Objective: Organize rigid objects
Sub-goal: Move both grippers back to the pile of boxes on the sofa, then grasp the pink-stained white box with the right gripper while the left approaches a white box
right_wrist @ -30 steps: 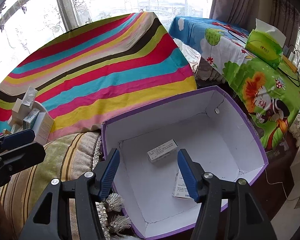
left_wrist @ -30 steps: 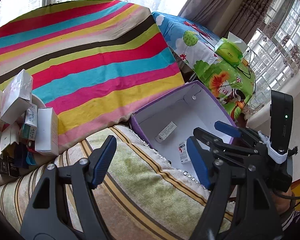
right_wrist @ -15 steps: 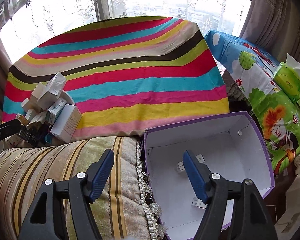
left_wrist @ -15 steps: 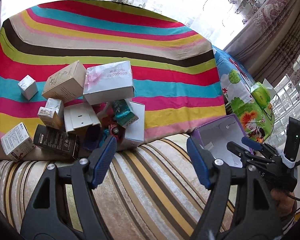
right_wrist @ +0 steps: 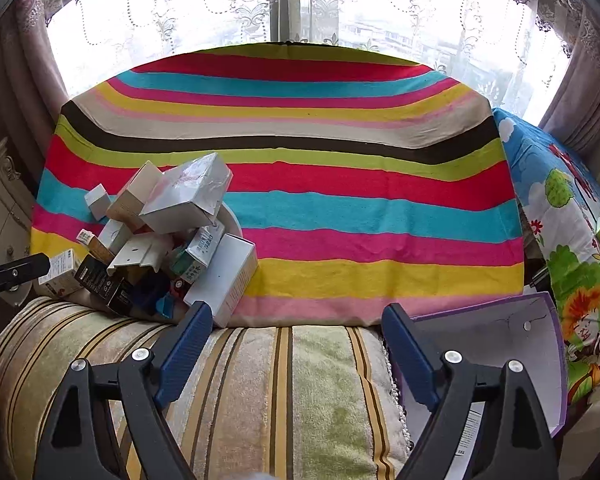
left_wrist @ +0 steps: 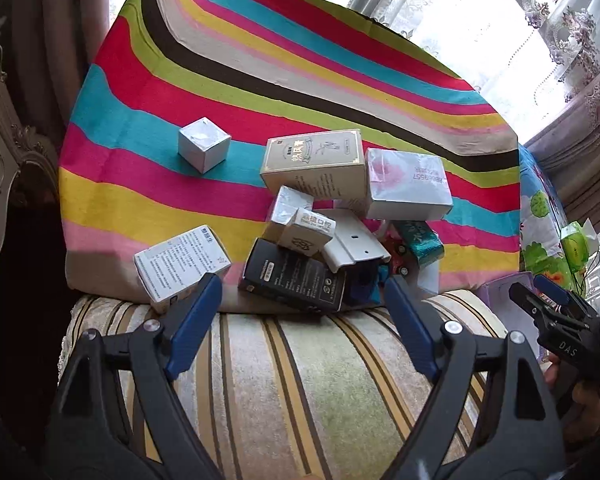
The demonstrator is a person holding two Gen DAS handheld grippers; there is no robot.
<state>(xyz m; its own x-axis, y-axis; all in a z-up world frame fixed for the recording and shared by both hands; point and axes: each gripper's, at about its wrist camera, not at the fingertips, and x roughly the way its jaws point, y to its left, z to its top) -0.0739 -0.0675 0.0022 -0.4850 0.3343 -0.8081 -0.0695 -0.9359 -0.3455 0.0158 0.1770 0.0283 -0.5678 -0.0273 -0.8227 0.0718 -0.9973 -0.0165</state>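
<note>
Both tools, left tool (left_wrist: 302,316) and right tool (right_wrist: 296,344), are being opened, nothing between them. Mixed cardboard cartons (left_wrist: 312,220) are heaped on the striped cloth, left of the purple-rimmed white box (right_wrist: 512,344). Next, one carton must be gripped.

Jumbled cartons (left_wrist: 320,216) heaped on striped cloth; purple box (right_wrist: 500,344) apparently near-empty.

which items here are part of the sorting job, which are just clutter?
Job: pile of small boxes, lone silver cube box, purple storage box, left gripper, right gripper.
Bystanders: green tissue pack, cartoon cloth, striped blanket.
</note>
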